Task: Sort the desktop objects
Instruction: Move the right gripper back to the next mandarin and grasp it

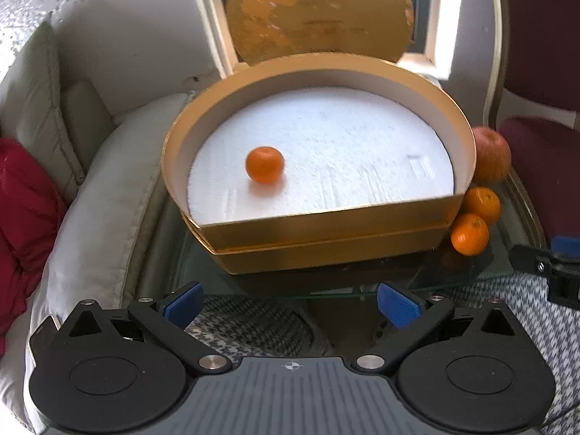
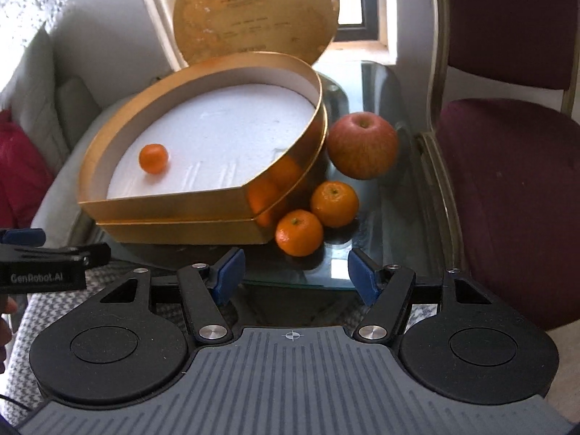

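Left wrist view: the left gripper (image 1: 290,302) hangs with its blue pads spread wide and nothing between them, short of the gold box (image 1: 326,232) on the glass table (image 1: 507,253). One small tangerine (image 1: 265,165) lies inside the box on the white foam liner (image 1: 344,159), toward its left side. Right of the box, touching its wall, sit two more tangerines (image 1: 475,221), with an apple (image 1: 491,154) behind them. The round lid (image 1: 319,14) stands upright behind the box.

Right wrist view: the right gripper (image 2: 295,273) is also parted and empty, held just in front of the box's (image 2: 181,217) near right corner. The loose tangerines (image 2: 315,217) rest beside that corner, the apple (image 2: 362,145) behind them; a maroon chair (image 2: 507,166) stands right of the box.
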Available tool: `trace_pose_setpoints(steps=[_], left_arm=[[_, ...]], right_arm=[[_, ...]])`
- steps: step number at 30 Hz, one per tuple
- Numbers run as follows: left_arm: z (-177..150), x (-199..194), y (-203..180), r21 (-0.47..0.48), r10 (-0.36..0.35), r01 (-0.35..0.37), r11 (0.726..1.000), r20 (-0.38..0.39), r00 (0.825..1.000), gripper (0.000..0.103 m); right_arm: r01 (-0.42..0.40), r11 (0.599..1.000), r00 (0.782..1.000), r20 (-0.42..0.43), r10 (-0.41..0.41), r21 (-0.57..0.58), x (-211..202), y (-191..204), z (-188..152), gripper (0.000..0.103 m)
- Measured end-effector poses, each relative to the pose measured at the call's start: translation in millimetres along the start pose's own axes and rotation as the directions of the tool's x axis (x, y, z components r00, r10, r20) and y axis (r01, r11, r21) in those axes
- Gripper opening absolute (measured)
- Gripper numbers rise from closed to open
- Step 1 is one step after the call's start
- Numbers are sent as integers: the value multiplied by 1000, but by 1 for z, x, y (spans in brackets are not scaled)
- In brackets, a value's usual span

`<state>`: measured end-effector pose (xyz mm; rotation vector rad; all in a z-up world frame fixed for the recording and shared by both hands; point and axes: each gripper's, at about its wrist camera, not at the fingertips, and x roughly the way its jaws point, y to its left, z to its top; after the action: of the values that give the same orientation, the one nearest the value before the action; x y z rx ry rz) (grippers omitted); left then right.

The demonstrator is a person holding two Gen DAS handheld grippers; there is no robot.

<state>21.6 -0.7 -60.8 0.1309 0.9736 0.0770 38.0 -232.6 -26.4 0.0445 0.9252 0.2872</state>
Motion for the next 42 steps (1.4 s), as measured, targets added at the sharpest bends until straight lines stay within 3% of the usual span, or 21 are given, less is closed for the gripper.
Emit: trace_pose_setpoints(steps=[8,18,42], left_arm=[[3,-1,-8,23,-33,33,999,1,999,102],[-3,5,6,-26,-27,27,999,-17,999,102],[-2,34,9,-38,-24,20,999,-93,995,102]], right_arm=[[-9,1000,1000,-21,9,8,8,-1,1,69],[20,1000,1000,-22,-20,-15,15,3,1,68],[45,999,995,-92,-46,-19,93,6,14,56]])
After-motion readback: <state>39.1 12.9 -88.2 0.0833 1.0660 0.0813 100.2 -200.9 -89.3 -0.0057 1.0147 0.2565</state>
